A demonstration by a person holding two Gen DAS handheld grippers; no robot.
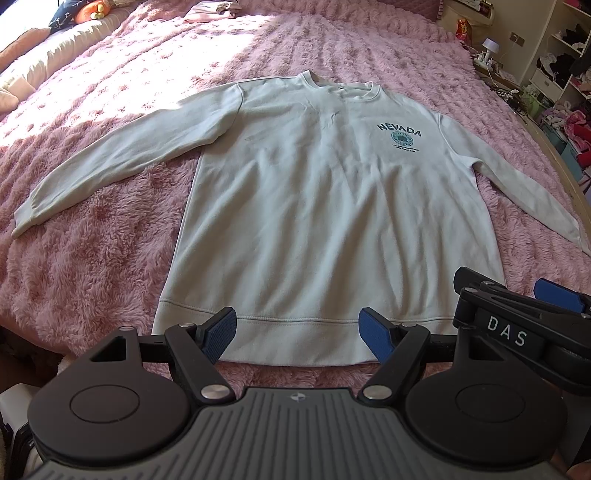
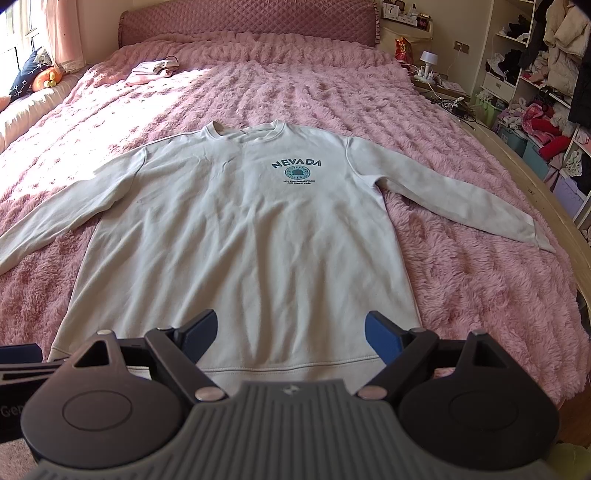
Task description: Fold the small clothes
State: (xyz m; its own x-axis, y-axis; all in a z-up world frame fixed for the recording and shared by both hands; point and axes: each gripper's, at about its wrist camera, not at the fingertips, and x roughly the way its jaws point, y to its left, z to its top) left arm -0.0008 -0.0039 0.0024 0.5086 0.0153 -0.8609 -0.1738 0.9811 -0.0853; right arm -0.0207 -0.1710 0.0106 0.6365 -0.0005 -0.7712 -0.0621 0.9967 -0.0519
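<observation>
Your left gripper [image 1: 297, 334] hangs just above the near edge of the bed, its two blue-padded fingers [image 1: 218, 334] spread wide with nothing between them. Directly ahead of it, the hem [image 1: 295, 325] of the pale sweatshirt [image 1: 314, 206] crosses the gap between the fingers; whether the pads touch the cloth cannot be told from this view.

The sweatshirt lies flat and face up on the fluffy pink bedspread [image 1: 92, 266], hem toward the near edge, collar [image 1: 340, 83] toward the headboard [image 2: 247, 22]. One sleeve [image 1: 110, 158] runs out toward the left edge of the bed, the other sleeve [image 2: 443, 195] toward the right edge, its cuff stopping near that edge. The "NEVADA" print [image 2: 295, 171] sits on the chest, right of centre as you look at it. Nothing is folded yet.

Your right gripper [image 2: 290, 339] sits just beside the left one; in the left wrist view its black arm, marked "DAS", crosses the lower right corner. Its fingers [image 2: 382, 339] are likewise wide apart and empty, poised over the hem near the sweatshirt's right half.

At the far left corner of the bed lie some folded pinkish clothes [image 2: 153, 70]. Open shelves [image 2: 535, 74] crowded with clothing stand beyond the right edge.
</observation>
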